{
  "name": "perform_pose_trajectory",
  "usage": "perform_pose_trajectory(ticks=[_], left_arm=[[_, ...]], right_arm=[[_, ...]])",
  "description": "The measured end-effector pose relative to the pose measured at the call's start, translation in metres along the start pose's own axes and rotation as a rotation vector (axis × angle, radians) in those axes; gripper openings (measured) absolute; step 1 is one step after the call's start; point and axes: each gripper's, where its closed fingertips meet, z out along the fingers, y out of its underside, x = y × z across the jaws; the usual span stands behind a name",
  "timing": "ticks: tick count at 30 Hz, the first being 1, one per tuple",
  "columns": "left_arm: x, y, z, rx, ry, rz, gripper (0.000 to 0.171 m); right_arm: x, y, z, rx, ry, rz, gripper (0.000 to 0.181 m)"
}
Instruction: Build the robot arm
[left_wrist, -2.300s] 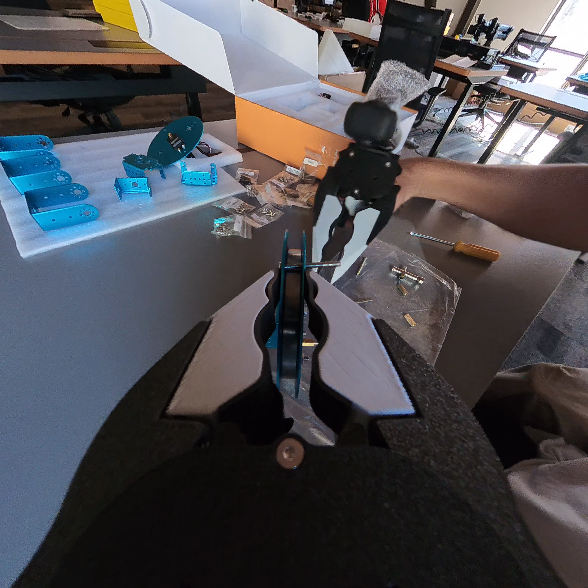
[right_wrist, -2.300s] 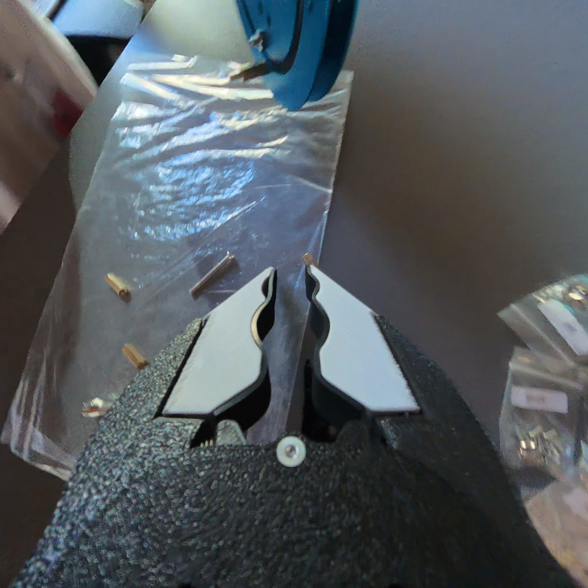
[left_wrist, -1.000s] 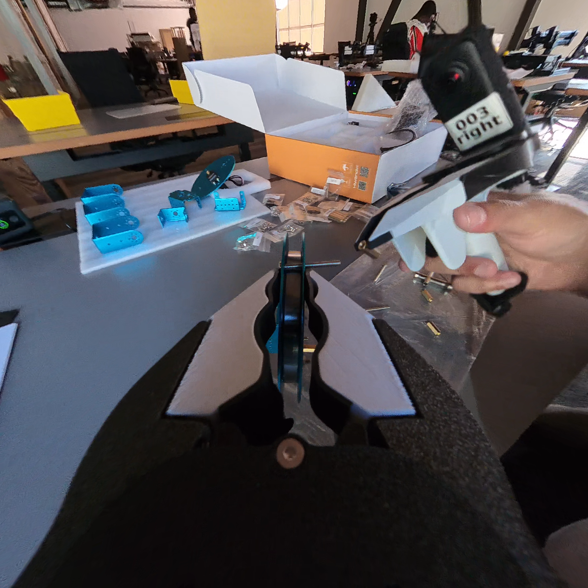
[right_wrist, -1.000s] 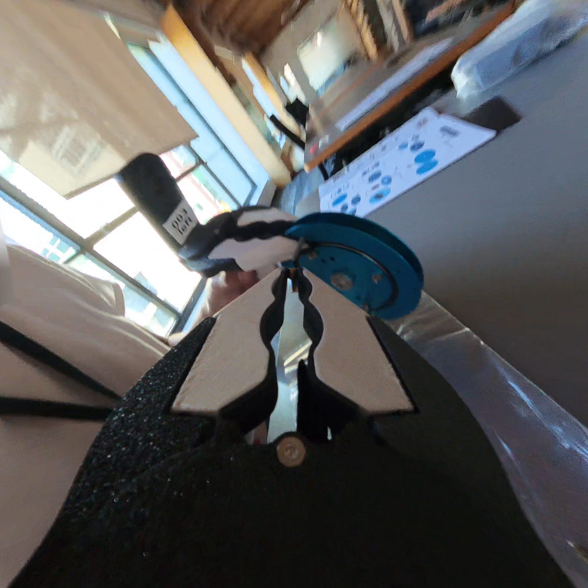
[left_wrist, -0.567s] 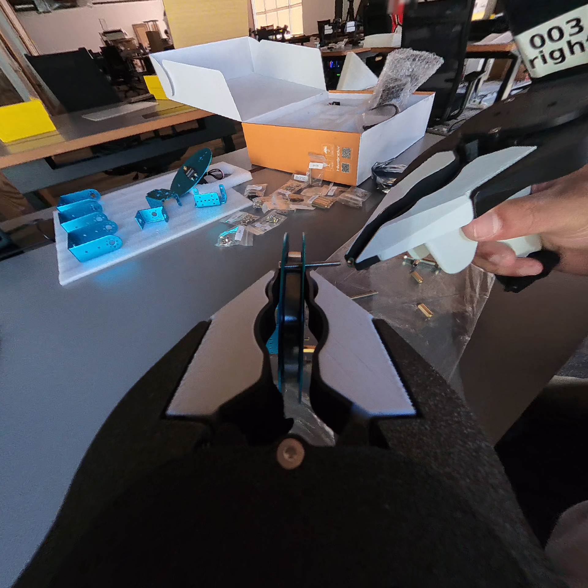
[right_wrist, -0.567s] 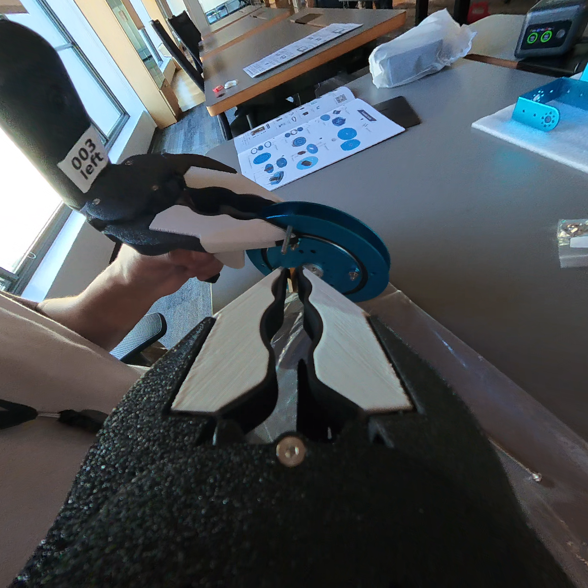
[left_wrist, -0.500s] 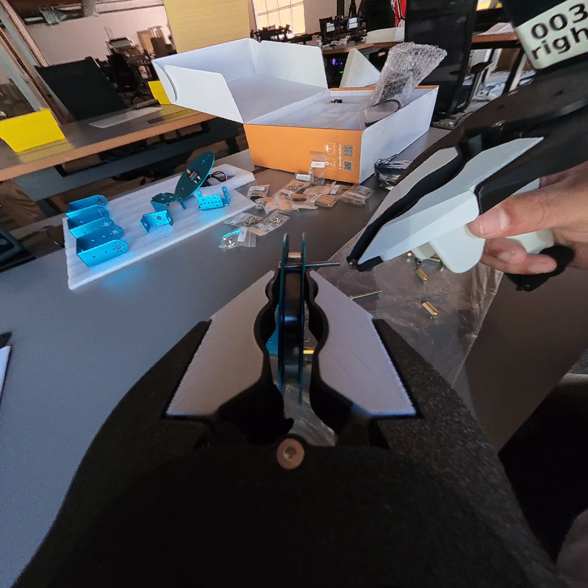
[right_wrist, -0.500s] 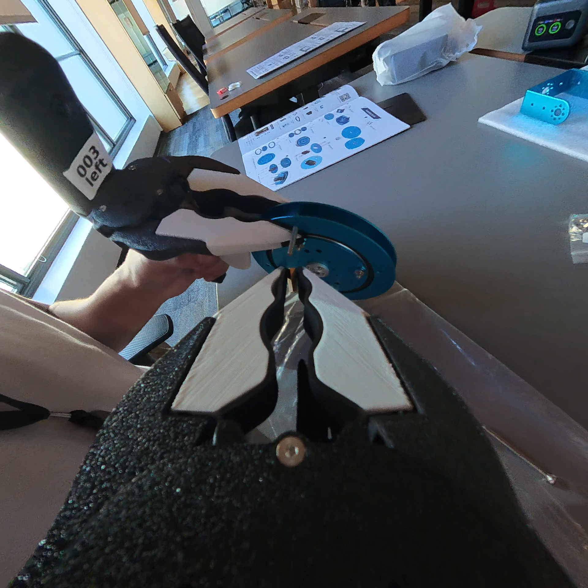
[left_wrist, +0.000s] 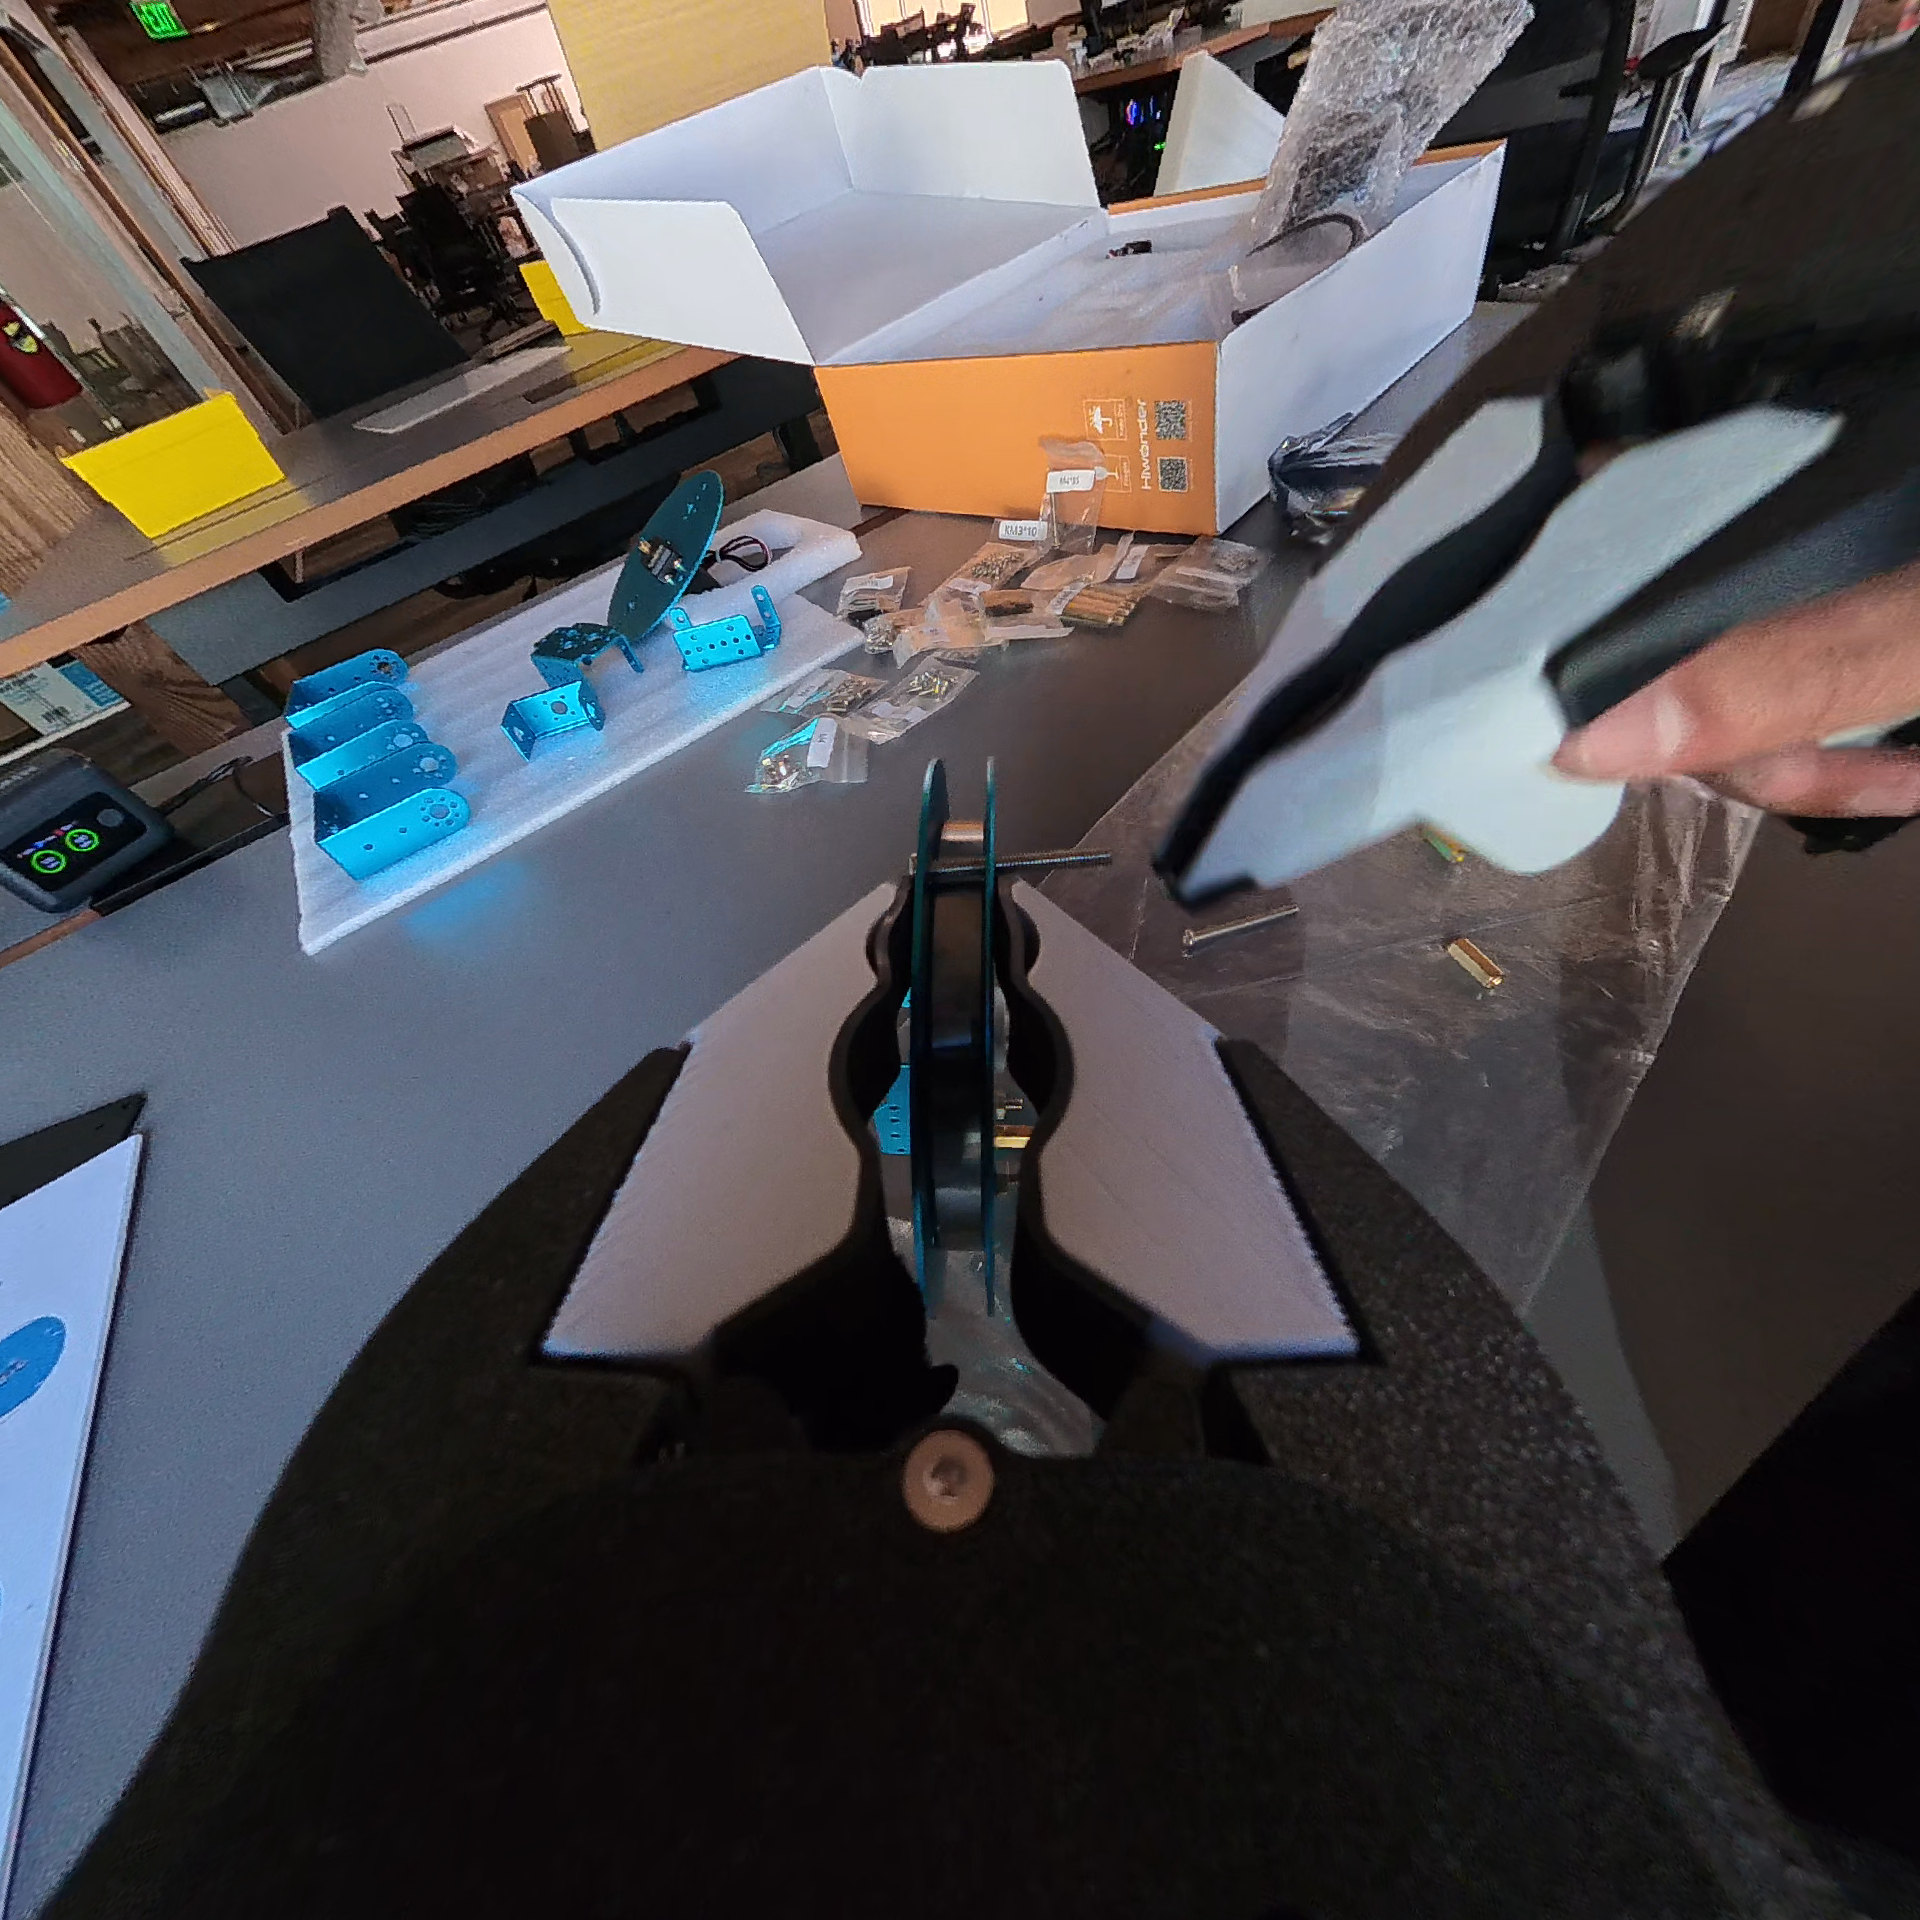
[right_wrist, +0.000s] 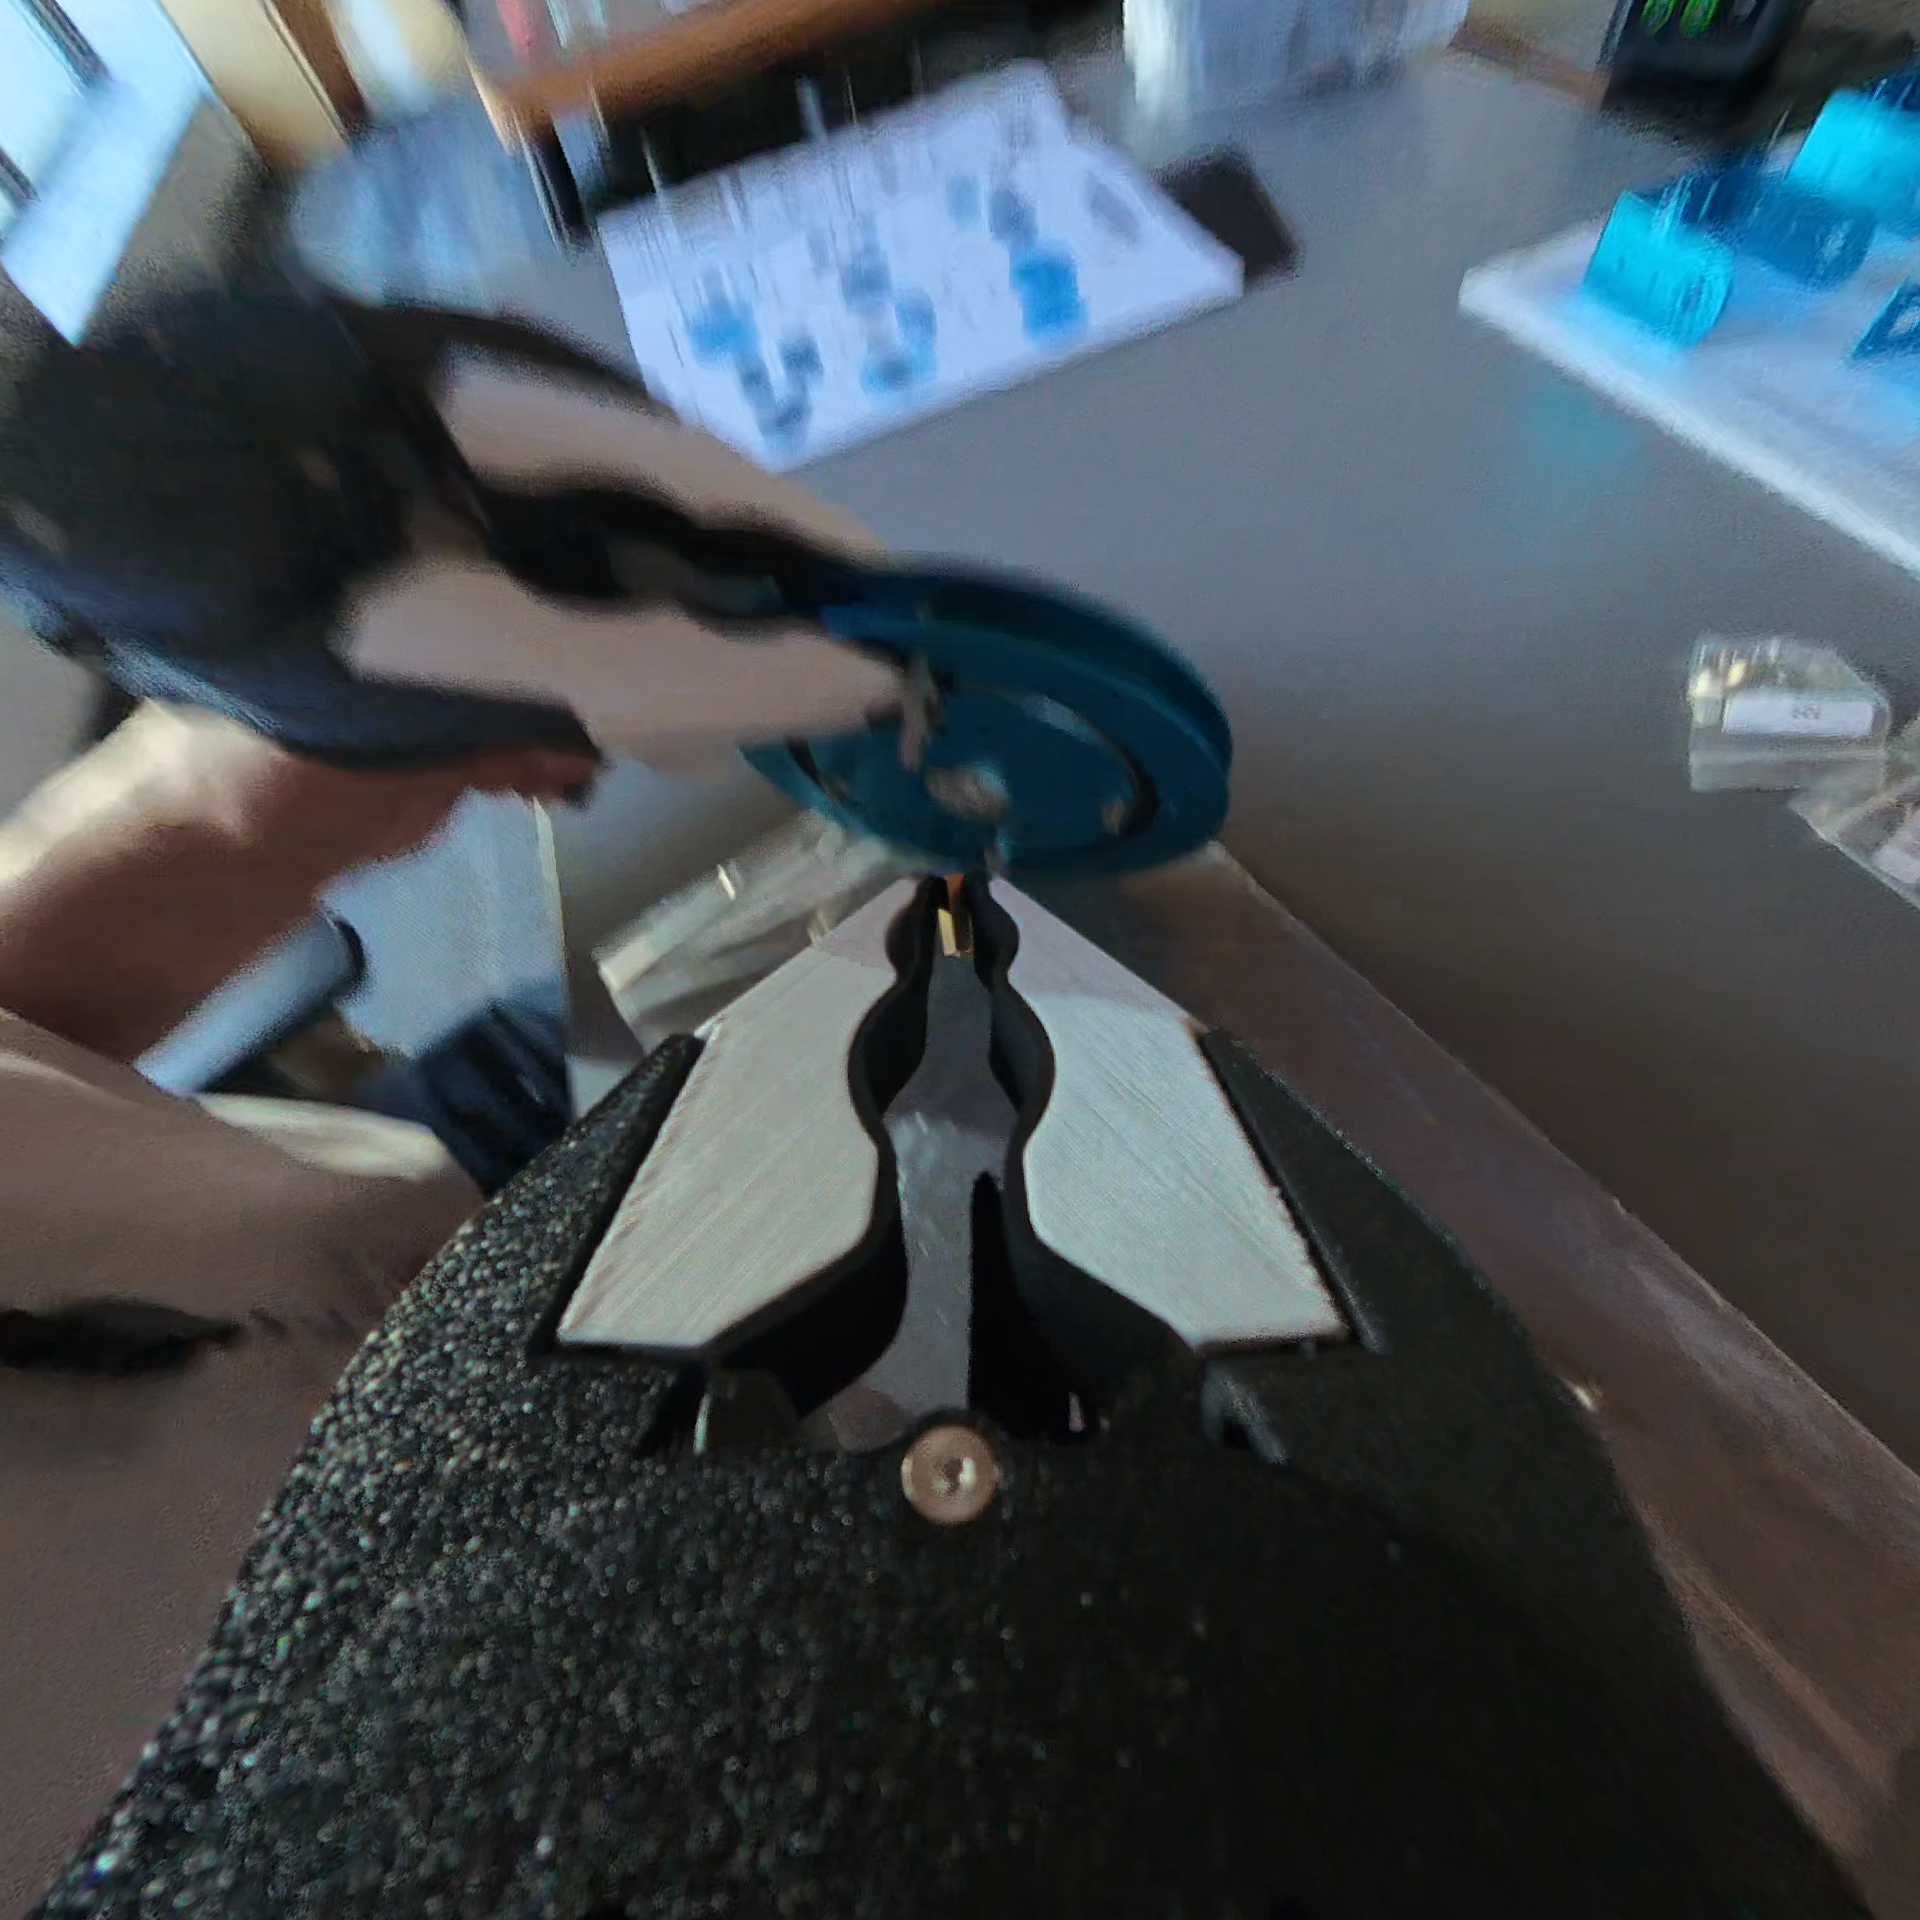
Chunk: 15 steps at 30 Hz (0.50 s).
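A: What does the left gripper (left_wrist: 956, 914) have?

B: It is clamped on a blue round metal double-disc wheel (left_wrist: 954, 997), held edge-on between its two fingers. A thin threaded metal rod (left_wrist: 1039, 858) sticks out of the wheel toward 3 o'clock, near the top of the discs.

A: And the right gripper (right_wrist: 958, 914)?

B: Its fingers are nearly together, pinching a small brass standoff (right_wrist: 954, 927) at the very tips. In its own blurred view the tips sit just below the wheel's lower rim, at 12 o'clock. From the left wrist view, that gripper comes in from 2 o'clock, its tips close beside the free end of the rod.

A: What lies under them?

B: A grey tabletop (left_wrist: 312, 1039) with a clear plastic sheet (left_wrist: 1455, 1039) at 3 o'clock, carrying a loose long screw (left_wrist: 1238, 925) and another brass standoff. At 10 o'clock a white foam pad (left_wrist: 582, 748) bears blue metal brackets (left_wrist: 390, 821). At 12 o'clock, small clear bags of hardware (left_wrist: 935, 665) lie before an open orange-and-white cardboard box (left_wrist: 1039, 436). A printed white instruction sheet (right_wrist: 914, 270) lies beyond the wheel in the right wrist view.
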Motion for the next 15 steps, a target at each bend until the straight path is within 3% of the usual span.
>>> perform_pose_trajectory(ticks=[2, 3, 8, 12, 15], left_arm=[[-0.002, 0.001, -0.001, 0.000, -0.003, -0.004, 0.013], [-0.003, 0.001, -0.002, 0.000, -0.005, -0.005, 0.013], [-0.006, 0.003, -0.004, -0.004, -0.016, 0.009, 0.012], [-0.007, 0.003, -0.005, -0.001, -0.010, -0.002, 0.013], [-0.006, 0.003, -0.005, 0.001, -0.004, 0.002, 0.013]], right_arm=[[0.014, 0.042, 0.011, -0.216, 0.060, -0.102, 0.006], [0.020, 0.053, 0.015, -0.254, 0.089, -0.153, 0.006], [0.016, 0.077, 0.026, -0.294, 0.033, -0.192, 0.007], [0.020, 0.079, 0.020, -0.278, 0.037, -0.174, 0.015], [0.017, 0.081, 0.019, -0.273, 0.010, -0.177, 0.009]])
